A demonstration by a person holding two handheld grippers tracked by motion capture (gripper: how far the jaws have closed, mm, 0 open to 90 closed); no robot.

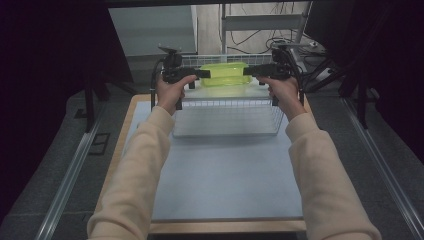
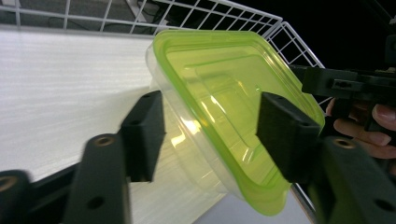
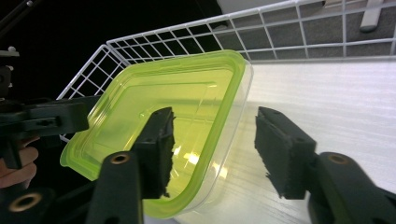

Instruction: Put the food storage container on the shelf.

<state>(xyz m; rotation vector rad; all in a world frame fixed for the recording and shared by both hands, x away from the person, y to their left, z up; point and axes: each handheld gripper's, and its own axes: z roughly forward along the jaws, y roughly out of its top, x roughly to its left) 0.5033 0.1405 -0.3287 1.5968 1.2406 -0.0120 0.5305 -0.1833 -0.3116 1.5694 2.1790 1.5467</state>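
Note:
A clear plastic container with a lime-green lid (image 1: 225, 74) hangs over the far half of a white wire basket (image 1: 227, 103), level with both grippers. My left gripper (image 1: 202, 73) holds its left end. In the left gripper view (image 2: 210, 121) one jaw lies on the lid (image 2: 219, 93) and the other on the clear body. My right gripper (image 1: 250, 71) holds the right end. In the right gripper view (image 3: 212, 135) one jaw presses the lid (image 3: 187, 98) and the other stands by the clear wall. The container sits tilted against the basket's white floor (image 3: 327, 107).
The basket stands at the far end of a pale blue mat (image 1: 225, 180) on a wooden table. Its wire walls (image 2: 224, 9) rise close around the container. Dark curtains, rails and cables ring the table. The other gripper shows across the container (image 2: 345, 84) (image 3: 42, 119).

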